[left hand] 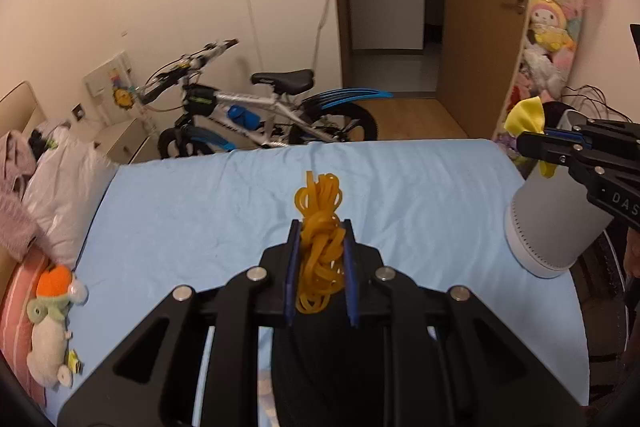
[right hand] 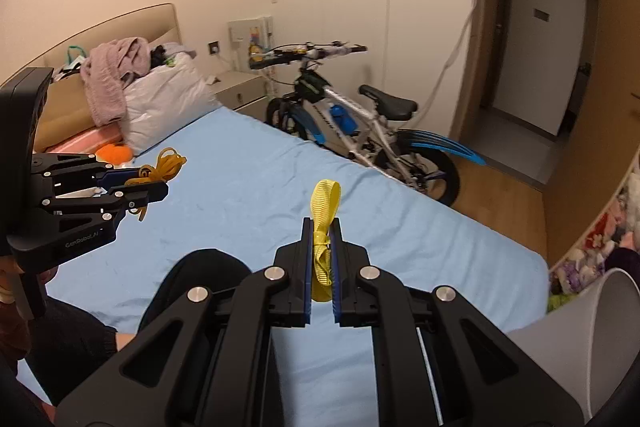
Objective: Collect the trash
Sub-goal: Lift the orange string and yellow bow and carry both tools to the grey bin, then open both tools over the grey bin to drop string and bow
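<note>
Both pickups look done. Left gripper [left hand: 320, 227] clamped on rubber bands [left hand: 320, 211], right gripper [right hand: 322, 227] clamped on yellow ribbon [right hand: 325, 203]. Bin [left hand: 556, 219] sits at 3 o'clock off the bed [left hand: 200, 207]. Left to do: drop both in.

Bed [left hand: 400, 187]; plush toy [left hand: 52, 323]; plastic bag [left hand: 64, 183]

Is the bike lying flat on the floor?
No. The bike stands upright on its wheels against the wall, just beyond the blue bed.
</note>
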{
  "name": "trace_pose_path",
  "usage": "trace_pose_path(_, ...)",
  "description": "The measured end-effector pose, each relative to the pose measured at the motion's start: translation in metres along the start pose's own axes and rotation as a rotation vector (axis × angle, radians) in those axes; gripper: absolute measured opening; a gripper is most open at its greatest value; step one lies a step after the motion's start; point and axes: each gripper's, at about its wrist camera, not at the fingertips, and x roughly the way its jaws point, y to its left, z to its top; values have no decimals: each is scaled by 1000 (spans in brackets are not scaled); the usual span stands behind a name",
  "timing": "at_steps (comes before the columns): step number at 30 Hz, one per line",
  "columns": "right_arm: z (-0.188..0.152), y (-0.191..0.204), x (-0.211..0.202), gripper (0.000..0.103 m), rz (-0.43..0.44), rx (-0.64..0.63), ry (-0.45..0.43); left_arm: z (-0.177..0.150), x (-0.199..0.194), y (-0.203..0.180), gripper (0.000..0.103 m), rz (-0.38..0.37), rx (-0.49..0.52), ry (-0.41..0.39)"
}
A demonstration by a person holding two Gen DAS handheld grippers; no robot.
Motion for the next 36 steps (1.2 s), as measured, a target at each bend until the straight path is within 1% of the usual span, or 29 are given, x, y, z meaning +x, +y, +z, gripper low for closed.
trace_pose_path(3, -9, -39, -32, 6, -100, 59, -24, 29, 11, -46, 19, -81, 73, -21)
trace_pose_path(9, -30, -101, -94, 6, -285, 164, -49, 70, 25, -131, 19, -241, 206, -40)
trace_pose_path(14, -53, -149, -144, 6, -417, 247, -72, 97, 34, -184, 19, -348, 299, -54)
trace_pose_path(18, -70, -178, -166, 6, -515, 295, -68, 106, 32, -227, 19, -432, 371, -60)
trace_pose_path(21, -82, -200, -176, 7, -558, 323, -55, 110, 33, -251, 19, -492, 416, -59)
trace_pose_path(24, -88, -215, -178, 7, -577, 339, -44, 115, 42, -282, 19, -556, 451, -40)
trace_pose_path(28, -94, -233, -174, 7, -585, 366, -36, 115, 53, -311, 20, -598, 485, -14)
trace_pose_path(30, -98, -240, -174, 7, -587, 380, -30, 114, 57, -319, 20, -619, 493, -7)
trace_pose_path(32, -99, -248, -172, 7, -594, 390, -24, 116, 64, -329, 24, -634, 493, -6)
trace_pose_path(33, -100, -250, -172, 10, -594, 396, -21, 117, 69, -333, 24, -654, 487, -2)
trace_pose_path(34, -102, -253, -172, 18, -590, 402, -20, 118, 72, -334, 32, -674, 471, 6)
trace_pose_path(35, -103, -257, -171, 27, -595, 410, -20, 119, 76, -334, 46, -692, 446, 11)
trace_pose_path(36, -103, -258, -171, 45, -608, 416, -22, 120, 80, -334, 54, -700, 418, 15)
